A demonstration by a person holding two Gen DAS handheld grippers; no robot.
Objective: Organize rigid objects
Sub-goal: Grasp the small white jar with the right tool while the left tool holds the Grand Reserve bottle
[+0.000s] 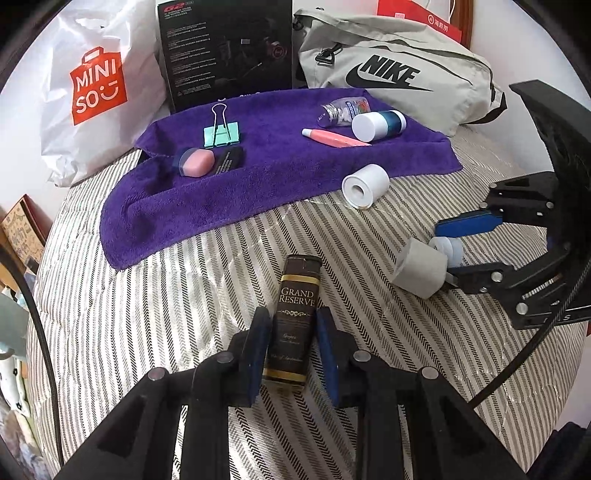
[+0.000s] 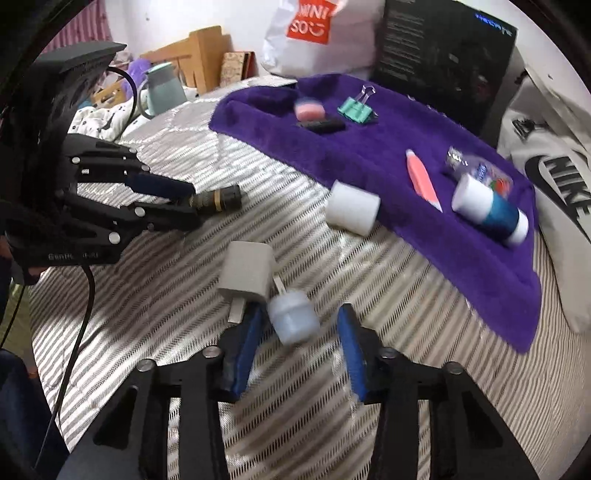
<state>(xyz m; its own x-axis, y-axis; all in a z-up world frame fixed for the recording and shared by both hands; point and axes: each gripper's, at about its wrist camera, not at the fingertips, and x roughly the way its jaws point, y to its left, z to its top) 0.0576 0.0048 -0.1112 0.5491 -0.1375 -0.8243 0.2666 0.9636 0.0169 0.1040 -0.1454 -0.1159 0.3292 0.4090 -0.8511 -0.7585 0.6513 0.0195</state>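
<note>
— Left gripper (image 1: 291,334) first: are its pads on the dark bottle (image 1: 293,312)?

— Both sit just beside it on the striped bedcover (image 1: 147,314); I cannot tell if they press yet. I want them square on its flat sides before lifting.

— And your right gripper (image 2: 301,332)?

— Spread wide around the small pale-blue jar (image 2: 293,319), grasping nothing. The grey plug (image 2: 245,273) lies just beside it, so I close slowly, then carry each piece to the purple towel (image 2: 369,158).

Striped bedspread (image 1: 147,332), white wall (image 2: 184,18), wooden furniture (image 2: 199,48)
</note>
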